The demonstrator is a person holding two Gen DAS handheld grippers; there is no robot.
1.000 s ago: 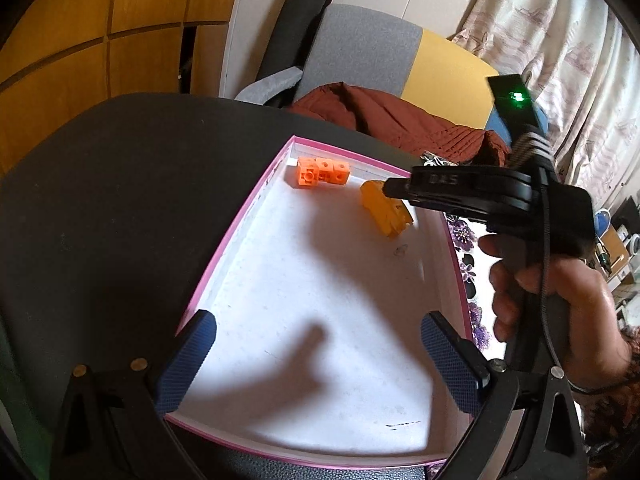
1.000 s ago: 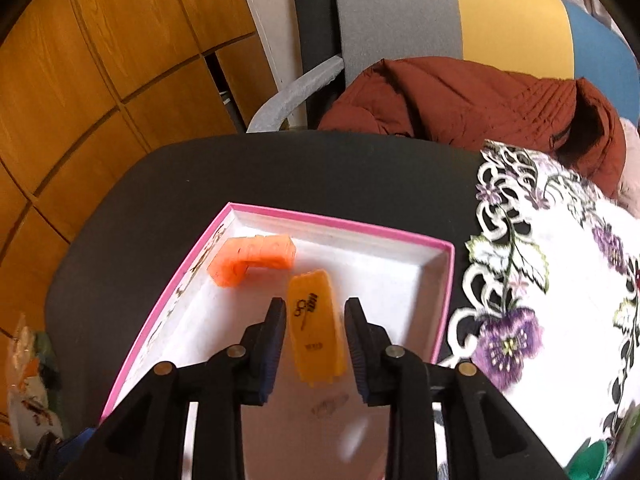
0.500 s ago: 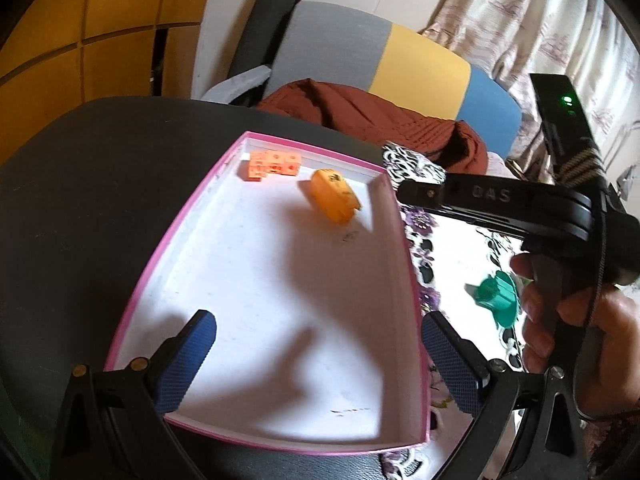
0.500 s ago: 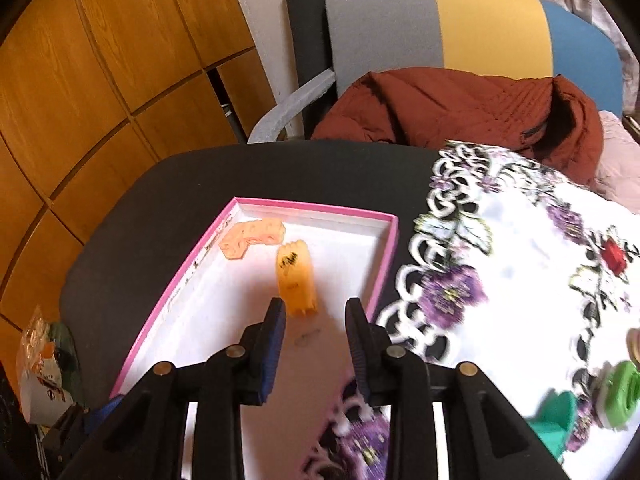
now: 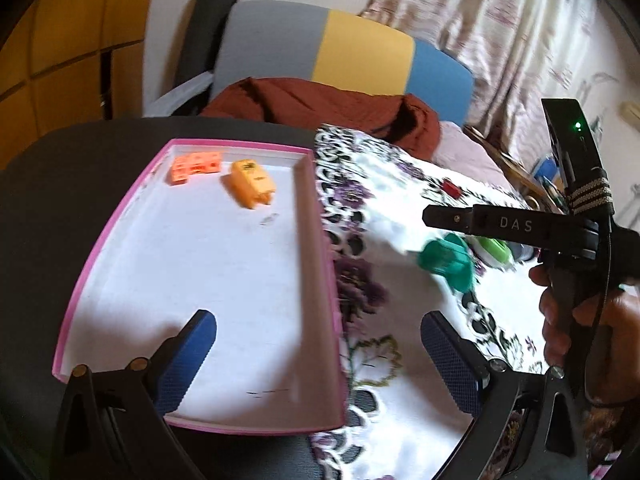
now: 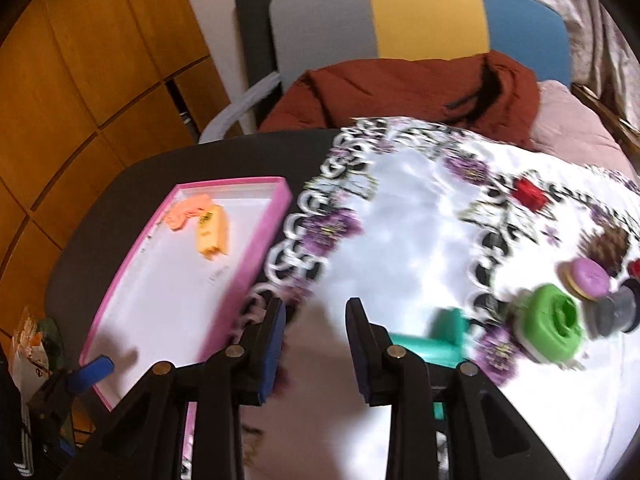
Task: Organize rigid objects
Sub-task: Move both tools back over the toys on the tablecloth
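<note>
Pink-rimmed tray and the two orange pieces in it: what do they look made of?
Pink-rimmed tray: probably cardboard, a thin, matte wall with a flat white floor. Orange block cluster: likely moulded plastic, with square studded cubes. Yellow-orange piece: smooth, hard-looking plastic with dark print; blur leaves this uncertain.

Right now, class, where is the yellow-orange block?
In both wrist views the yellow-orange block lies at the far end of the pink-rimmed tray, just right of the orange cube piece, left of the floral cloth.
</note>
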